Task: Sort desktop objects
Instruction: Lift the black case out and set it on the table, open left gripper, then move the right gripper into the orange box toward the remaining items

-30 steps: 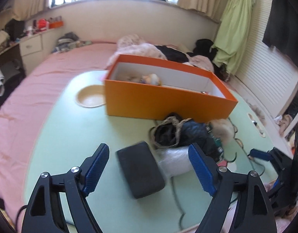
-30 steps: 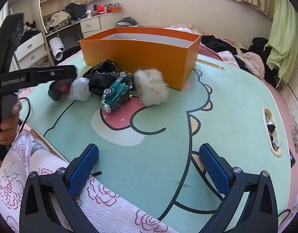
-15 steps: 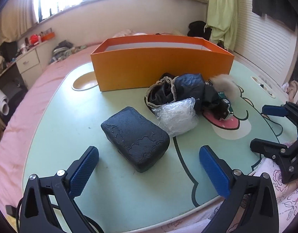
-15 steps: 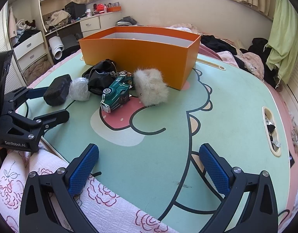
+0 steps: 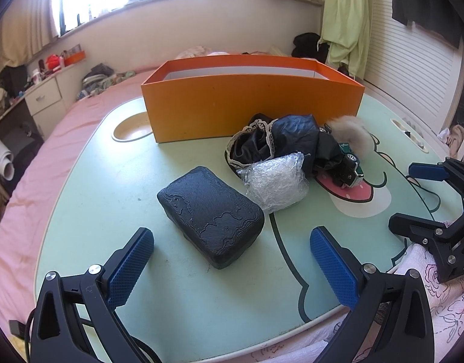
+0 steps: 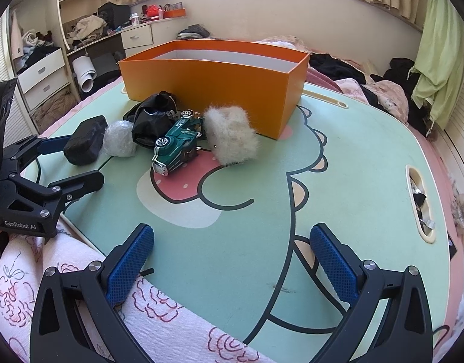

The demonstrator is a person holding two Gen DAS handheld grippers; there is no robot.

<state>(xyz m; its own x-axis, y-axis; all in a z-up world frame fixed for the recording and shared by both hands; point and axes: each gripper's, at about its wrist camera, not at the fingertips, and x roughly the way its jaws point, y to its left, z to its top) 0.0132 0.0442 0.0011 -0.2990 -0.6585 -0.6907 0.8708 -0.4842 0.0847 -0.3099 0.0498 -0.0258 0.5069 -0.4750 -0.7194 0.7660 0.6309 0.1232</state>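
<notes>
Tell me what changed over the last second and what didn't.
The left gripper, open and empty, dropped from above the pile and pulled back to table level behind the black case. The case itself may not have moved. The right gripper, orange box, toy car and fluffy pouch stayed put.

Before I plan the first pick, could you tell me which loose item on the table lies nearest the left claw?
The black textured case, right before the open left claw; the plastic-wrapped bundle lies farther back.

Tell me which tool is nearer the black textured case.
Left. The left tool sits open just short of the black textured case, straddling its near end. The right tool is open farther off, by the table edge.
</notes>
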